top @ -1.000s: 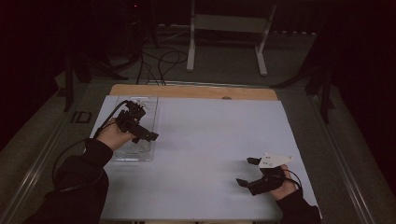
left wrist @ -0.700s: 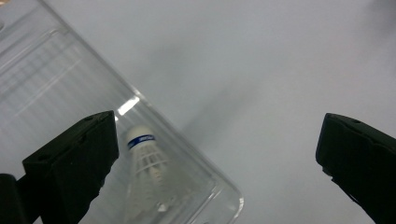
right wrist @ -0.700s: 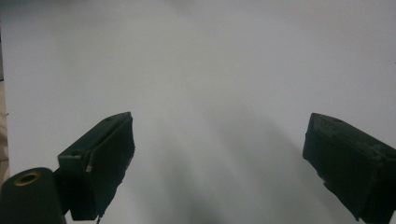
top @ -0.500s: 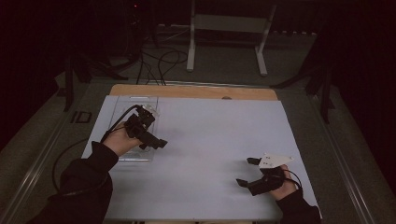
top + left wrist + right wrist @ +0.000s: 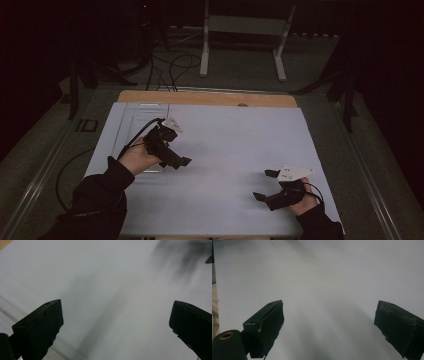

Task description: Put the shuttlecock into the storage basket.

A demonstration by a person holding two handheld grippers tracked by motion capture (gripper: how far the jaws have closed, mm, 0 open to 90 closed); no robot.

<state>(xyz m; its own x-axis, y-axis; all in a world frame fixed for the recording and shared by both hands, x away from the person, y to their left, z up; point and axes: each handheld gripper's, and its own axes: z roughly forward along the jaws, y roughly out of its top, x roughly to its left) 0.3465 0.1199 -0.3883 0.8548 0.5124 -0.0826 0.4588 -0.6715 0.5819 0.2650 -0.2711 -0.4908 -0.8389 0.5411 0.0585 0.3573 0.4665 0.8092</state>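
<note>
My left gripper (image 5: 177, 161) hovers over the white sheet (image 5: 230, 135) left of the middle, just past the right edge of a clear flat tray (image 5: 134, 114). In the left gripper view its jaws (image 5: 116, 315) stand wide apart with only white sheet between them. Over the near right corner of the table my right gripper (image 5: 263, 185) is held low. Its jaws (image 5: 329, 315) are also spread wide and hold nothing.
A strip of bare wood (image 5: 200, 97) shows along the table's far edge. Beyond it are a white stand (image 5: 240, 30) and cables on the floor (image 5: 172, 65). A dark blur (image 5: 185, 255) sits at the top right of the left gripper view.
My left gripper has moved right and toward the near side, off the clear tray and onto the open sheet. The right gripper has stayed where it was.
</note>
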